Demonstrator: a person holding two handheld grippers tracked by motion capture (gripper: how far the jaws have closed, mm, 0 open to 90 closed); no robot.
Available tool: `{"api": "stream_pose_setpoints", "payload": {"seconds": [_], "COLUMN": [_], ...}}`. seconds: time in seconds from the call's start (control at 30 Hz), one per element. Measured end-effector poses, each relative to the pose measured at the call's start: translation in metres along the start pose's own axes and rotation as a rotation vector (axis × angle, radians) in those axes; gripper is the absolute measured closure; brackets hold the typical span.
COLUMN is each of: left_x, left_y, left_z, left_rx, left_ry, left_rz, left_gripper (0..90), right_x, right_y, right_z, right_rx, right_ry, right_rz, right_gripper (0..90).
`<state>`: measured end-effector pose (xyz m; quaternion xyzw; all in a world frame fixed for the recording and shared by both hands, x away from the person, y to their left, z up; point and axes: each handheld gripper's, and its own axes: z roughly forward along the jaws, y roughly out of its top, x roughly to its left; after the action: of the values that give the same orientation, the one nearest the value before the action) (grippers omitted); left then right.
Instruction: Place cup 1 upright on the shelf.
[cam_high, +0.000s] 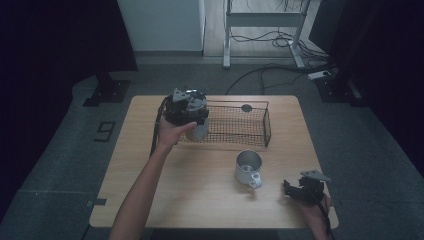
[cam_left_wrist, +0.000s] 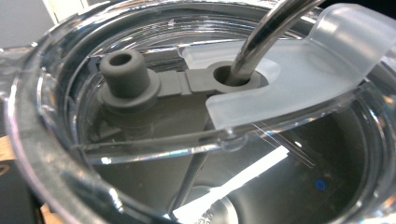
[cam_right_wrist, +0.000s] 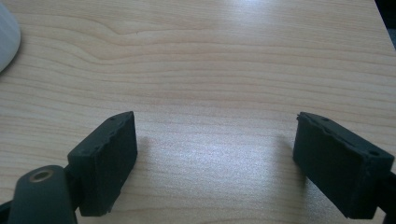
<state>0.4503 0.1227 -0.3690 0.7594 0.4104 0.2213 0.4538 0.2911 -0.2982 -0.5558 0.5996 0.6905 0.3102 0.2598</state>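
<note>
Left gripper (cam_high: 186, 106) is hovering at the left end of the basket (cam_high: 267, 125), with the tumbler (cam_high: 200, 131) sitting right under it, against the basket's left end. Jaws are hiding behind the gripper body: cannot tell whether they are pinching it. Left gripper view is looking down close onto the clear lid (cam_left_wrist: 280, 84); the metal straw (cam_left_wrist: 261, 37) is passing through its grey seal, beside the plug (cam_left_wrist: 123, 74).

Right gripper (cam_high: 295, 192) is resting well in front of the basket's right end, jaws spread wide over bare table (cam_right_wrist: 210, 56), nothing between them.

Mug (cam_high: 248, 167) is standing just in front of the basket.
</note>
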Motion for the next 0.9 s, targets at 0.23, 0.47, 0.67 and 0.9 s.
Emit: {"api": "stream_pose_setpoints", "payload": {"seconds": [0.23,0.47,0.67,0.9], "left_x": [0.001,0.001,0.001,0.006], "left_y": [0.008,0.013,0.017,0.018], "left_z": [0.004,0.011,0.018,0.024], "left_rx": [-0.007,0.003,0.003,0.007], "left_ry": [0.013,0.016,0.018,0.024], "left_rz": [0.009,0.02,0.038,0.031], "left_gripper": [4.2,4.2,4.2,4.2], "right_x": [0.0,0.0,0.0,0.0], "right_y": [0.0,0.0,0.0,0.0], "right_z": [0.0,0.0,0.0,0.0], "right_rx": [0.001,0.001,0.001,0.001], "right_ry": [0.0,0.0,0.0,0.0], "right_rz": [0.001,0.001,0.001,0.001], "right_gripper": [13.6,13.6,13.6,13.6]}}
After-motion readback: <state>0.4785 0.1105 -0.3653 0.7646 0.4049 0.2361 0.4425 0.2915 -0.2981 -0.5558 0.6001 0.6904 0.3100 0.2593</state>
